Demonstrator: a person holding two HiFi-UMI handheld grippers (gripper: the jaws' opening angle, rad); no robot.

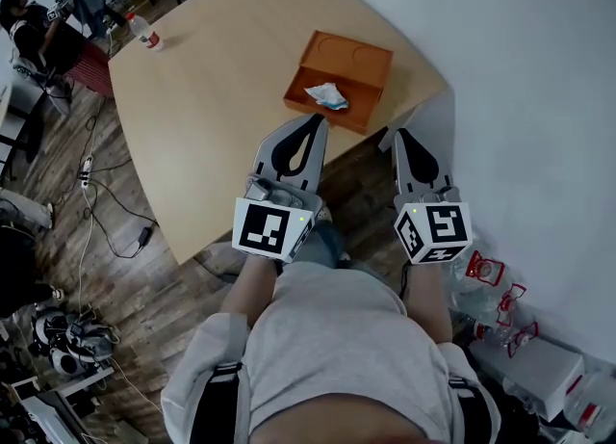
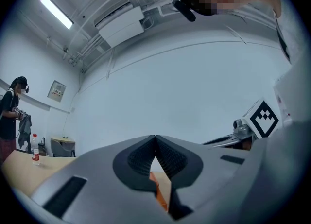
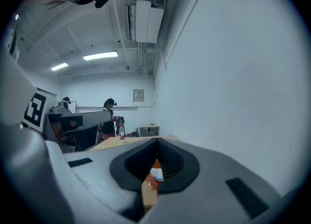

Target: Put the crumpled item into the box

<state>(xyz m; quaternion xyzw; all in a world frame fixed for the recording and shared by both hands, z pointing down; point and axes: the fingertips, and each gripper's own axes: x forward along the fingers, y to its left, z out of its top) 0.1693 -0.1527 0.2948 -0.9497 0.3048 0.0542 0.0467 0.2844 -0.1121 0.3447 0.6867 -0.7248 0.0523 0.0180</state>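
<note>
The orange box [image 1: 339, 78] lies open on the wooden table [image 1: 212, 115] near its front edge. A crumpled white and blue item [image 1: 327, 96] rests inside it. My left gripper [image 1: 315, 121] hovers just short of the box's near side, jaws shut with nothing between them. My right gripper [image 1: 397, 133] hangs off the table's corner to the right of the box, also shut and empty. In the right gripper view the crumpled item [image 3: 156, 173] and box [image 3: 153, 183] show through the gap under the closed jaws [image 3: 156, 141]. The left gripper view shows shut jaws [image 2: 155, 138] above a sliver of box [image 2: 159, 192].
A plastic bottle [image 1: 147, 34] stands at the table's far left corner. A person [image 1: 27, 30] is beyond it. Cables [image 1: 106, 211] trail over the wood floor at left. White and red items [image 1: 493, 283] are piled by the wall at right.
</note>
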